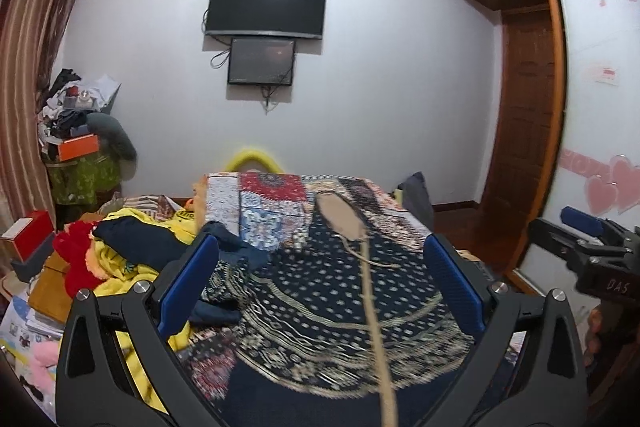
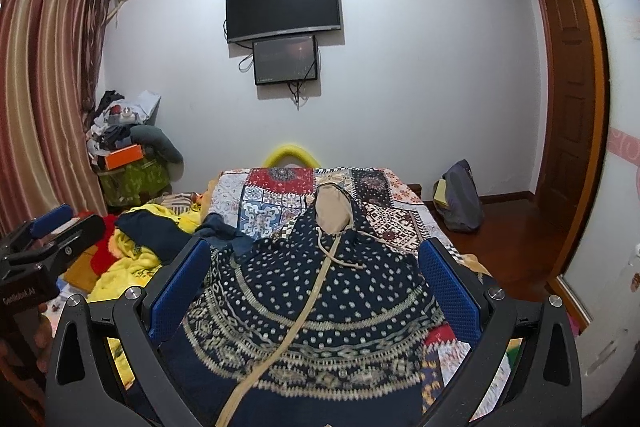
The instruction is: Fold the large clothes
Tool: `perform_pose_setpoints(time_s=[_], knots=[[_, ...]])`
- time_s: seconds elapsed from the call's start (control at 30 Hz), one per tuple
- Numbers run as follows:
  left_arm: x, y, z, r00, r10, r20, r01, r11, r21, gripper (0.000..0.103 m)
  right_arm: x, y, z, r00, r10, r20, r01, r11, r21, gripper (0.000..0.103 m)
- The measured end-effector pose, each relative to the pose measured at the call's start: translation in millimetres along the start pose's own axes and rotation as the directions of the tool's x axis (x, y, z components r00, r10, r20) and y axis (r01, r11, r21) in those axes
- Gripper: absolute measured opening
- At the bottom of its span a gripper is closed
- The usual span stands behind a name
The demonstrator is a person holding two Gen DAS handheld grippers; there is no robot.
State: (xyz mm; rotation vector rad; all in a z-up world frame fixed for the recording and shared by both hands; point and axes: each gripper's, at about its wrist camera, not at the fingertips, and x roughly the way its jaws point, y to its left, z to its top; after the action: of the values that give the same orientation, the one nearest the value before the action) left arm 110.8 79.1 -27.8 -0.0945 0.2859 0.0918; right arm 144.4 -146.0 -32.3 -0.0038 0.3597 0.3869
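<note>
Two tools hang over the bed, and both stand released, with nothing between their blue pads. The left tool [image 1: 320,283] has its fingers spread wide, and the navy patterned garment [image 1: 340,307] lies ahead of it and below, spread on the bed with its white dots and beige bands facing up. A beige drawstring [image 1: 374,315] runs from the neck of the garment toward the camera, passing between the two fingers without touching them as far as I can tell. The beige hood lining [image 1: 340,219] shows at the far end of the garment, farthest from the tool.

The right tool [image 2: 314,287] is spread wide in the same way, and the same garment [image 2: 320,291] fills the space ahead of it. The patchwork bedcover [image 2: 272,199] lies under the garment and shows beyond it. To the left side of the left tool there is a pile of yellow, red and dark blue clothes [image 1: 120,251]. A black television [image 2: 282,5] hangs on the far wall, straight ahead of both tools, with a smaller screen [image 2: 285,59] just below it.
</note>
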Motion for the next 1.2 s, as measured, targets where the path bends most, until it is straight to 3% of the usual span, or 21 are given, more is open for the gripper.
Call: perform_pose_setpoints(time_s=[0.2,0.37,0.53,0.63,0.7,0.83,0.97,1.03,1.13,1.2], knots=[[71.4,56.8,-4.7,0.992,-0.003,-0.124,-0.004,0.998,-0.058,0.103,62.1,-5.0,5.9,0.996,0.02,-0.083,-0.019,1.0,0.005,0.103],[128.2,127.3,-20.5,0.971,0.001,-0.239,-0.04,0.987,-0.157,0.103,118.8,-5.5,0.7,0.985,-0.02,-0.169,0.014,0.999,-0.038,0.103],[186.2,189.1,-60.0,0.914,0.026,-0.405,-0.127,0.966,-0.226,0.103,180.8,-3.9,-18.9,0.954,-0.082,-0.287,0.052,0.992,-0.112,0.103],[215.2,216.4,-88.3,0.878,0.026,-0.478,-0.166,0.953,-0.253,0.103,217.0,-1.4,-40.8,0.918,-0.106,-0.383,0.052,0.988,-0.149,0.103],[228.6,231.9,-104.1,0.86,-0.005,-0.51,-0.17,0.94,-0.295,0.099,235.1,-2.0,-53.7,0.894,-0.098,-0.437,0.034,0.988,-0.152,0.102],[256.1,260.0,-135.4,0.829,-0.098,-0.55,-0.178,0.887,-0.426,0.089,264.1,-4.8,-75.5,0.851,-0.062,-0.522,-0.005,0.992,-0.124,0.101],[278.5,279.3,-146.8,0.826,-0.147,-0.545,-0.176,0.851,-0.496,0.071,279.0,-5.7,-86.1,0.826,-0.033,-0.563,-0.03,0.994,-0.103,0.101],[288.6,287.2,-146.2,0.832,-0.153,-0.533,-0.175,0.84,-0.514,0.066,282.3,-7.5,-89.1,0.818,-0.022,-0.575,-0.04,0.995,-0.094,0.101],[303.8,297.8,-142.2,0.839,-0.077,-0.538,-0.225,0.852,-0.473,0.061,287.3,-8.5,-92.3,0.81,-0.014,-0.587,-0.045,0.995,-0.086,0.101],[314.5,302.3,-142.2,0.828,-0.036,-0.56,-0.265,0.855,-0.446,0.05,288.8,-10.4,-94.8,0.805,-0.003,-0.593,-0.05,0.996,-0.072,0.101]])
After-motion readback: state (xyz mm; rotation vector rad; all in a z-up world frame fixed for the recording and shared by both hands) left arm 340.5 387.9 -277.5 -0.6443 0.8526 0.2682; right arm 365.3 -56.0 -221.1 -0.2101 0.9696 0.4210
